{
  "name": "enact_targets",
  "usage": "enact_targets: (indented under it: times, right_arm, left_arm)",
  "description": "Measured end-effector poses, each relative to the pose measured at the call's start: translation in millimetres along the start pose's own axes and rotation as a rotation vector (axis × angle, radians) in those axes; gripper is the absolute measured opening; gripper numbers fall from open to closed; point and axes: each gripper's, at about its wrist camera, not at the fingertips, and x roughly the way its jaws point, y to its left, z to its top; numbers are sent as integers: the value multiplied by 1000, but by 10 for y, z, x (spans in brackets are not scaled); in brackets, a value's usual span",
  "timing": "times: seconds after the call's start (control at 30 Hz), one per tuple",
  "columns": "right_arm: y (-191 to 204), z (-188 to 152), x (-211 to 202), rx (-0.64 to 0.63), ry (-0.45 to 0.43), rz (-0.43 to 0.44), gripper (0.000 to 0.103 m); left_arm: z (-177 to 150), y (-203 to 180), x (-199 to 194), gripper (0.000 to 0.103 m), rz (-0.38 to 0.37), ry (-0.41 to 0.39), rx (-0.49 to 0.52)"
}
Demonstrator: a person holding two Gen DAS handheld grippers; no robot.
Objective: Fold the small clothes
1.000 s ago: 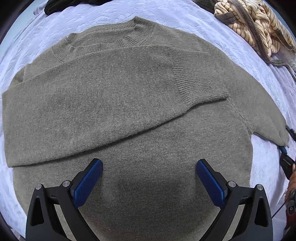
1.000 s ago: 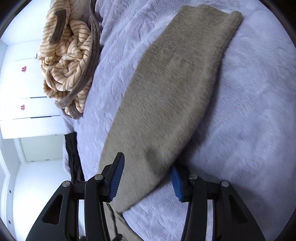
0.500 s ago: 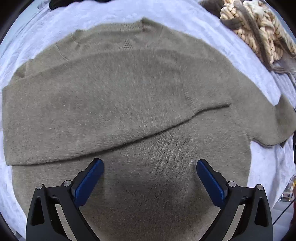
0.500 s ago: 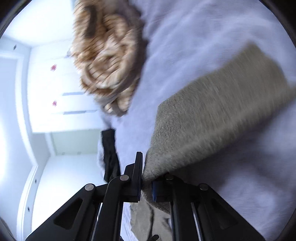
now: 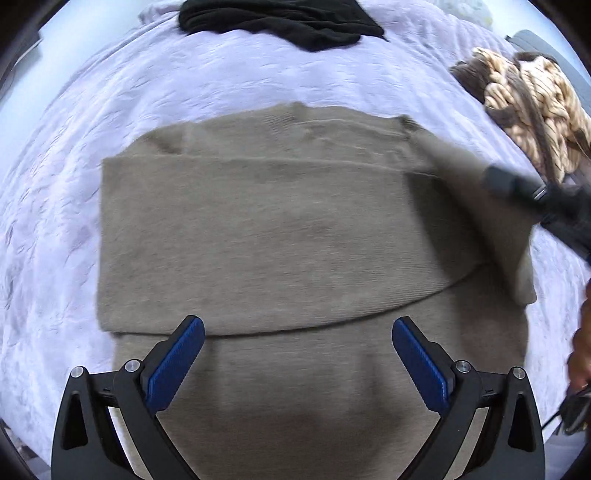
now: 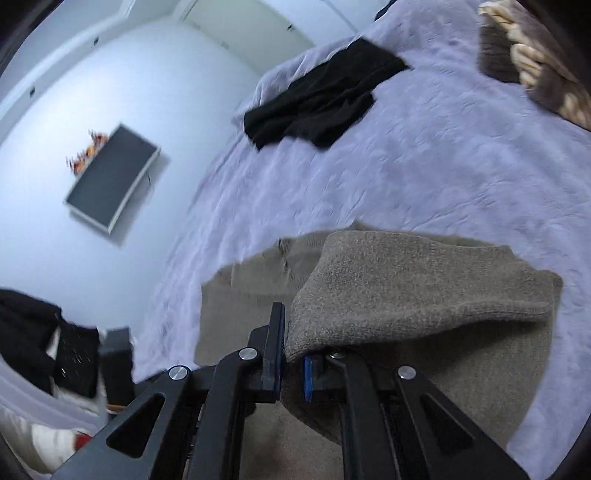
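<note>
An olive knit sweater (image 5: 258,236) lies flat on a pale lilac bedspread (image 5: 92,122), one sleeve folded across its chest. My left gripper (image 5: 298,354) hovers open above the sweater's lower body, nothing between its blue pads. My right gripper (image 6: 293,363) is shut on the cuff of the other sleeve (image 6: 417,288), lifted and carried over the sweater's body. In the left wrist view that raised sleeve (image 5: 472,206) hangs from the right gripper (image 5: 517,186) at the right edge.
A black garment (image 5: 280,22) lies at the far edge of the bed, also seen as a black garment (image 6: 325,99) in the right wrist view. A striped tan knit pile (image 5: 535,110) sits far right. A framed dark panel (image 6: 110,177) hangs on the wall.
My right gripper closed on the sleeve cuff, lifted it and swung it over the sweater while rolling. The left gripper drew back, so more of the bed shows.
</note>
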Motion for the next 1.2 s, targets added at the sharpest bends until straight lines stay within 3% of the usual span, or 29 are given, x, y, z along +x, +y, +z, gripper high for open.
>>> enact_targets:
  times: [0.13, 0.2, 0.23, 0.27, 0.4, 0.43, 0.5, 0.53, 0.57, 0.63, 0.77, 0.87, 0.93, 1.03, 1.1, 1.13, 1.17, 1.2]
  right_arm:
    - [-11, -219, 552, 44, 167, -104, 16]
    - [-71, -284, 536, 100, 170, -94, 43]
    - [-106, -316, 471, 141, 150, -74, 64]
    - [-150, -337, 383, 187, 120, -67, 69]
    - [-486, -208, 216, 420, 14, -44, 69]
    - [-606, -186, 207, 514, -17, -13, 68]
    - [-788, -113, 182, 649, -87, 31, 34]
    - [-786, -65, 207, 667, -104, 22, 6]
    - [-708, 5, 222, 631, -113, 3, 6]
    - [-282, 203, 282, 413, -106, -31, 6]
    - [695, 329, 627, -42, 5, -79, 6]
    - [1273, 158, 1114, -324, 134, -113, 6]
    - [1385, 11, 1392, -410, 217, -119, 6]
    - [1458, -310, 1628, -577, 315, -212, 12]
    - [1604, -448, 1665, -702, 320, -247, 32]
    - [1643, -489, 1637, -725, 331, -240, 54]
    - [1645, -510, 1588, -714, 349, -223, 63]
    - [1592, -502, 1506, -683, 354, -212, 63]
  left_arm:
    - [-23, 266, 17, 102, 35, -7, -31]
    - [-55, 452, 23, 102, 41, -16, -54]
    - [-43, 504, 52, 102, 44, -20, -63]
    - [-31, 545, 102, 102, 51, -20, -66]
    - [-111, 734, 172, 102, 52, -1, -67]
    - [-113, 735, 154, 102, 46, -6, -64]
    - [-140, 764, 84, 102, 25, -18, -59]
    - [-162, 802, 42, 102, 11, -21, -63]
    - [-209, 867, -17, 102, -3, -25, -69]
    - [-278, 978, -101, 102, -24, -36, -80]
    - [-448, 1151, -227, 102, -45, -37, -84]
    - [-592, 1252, -272, 102, -30, -17, -84]
    - [-667, 1319, -269, 102, -25, -4, -96]
    - [-749, 1424, -268, 102, -18, 10, -114]
    - [-799, 1497, -317, 102, -18, 9, -119]
    - [-794, 1509, -334, 102, -19, 6, -119]
    - [-795, 1542, -374, 102, -24, 1, -119]
    - [-796, 1563, -418, 102, -30, -5, -118]
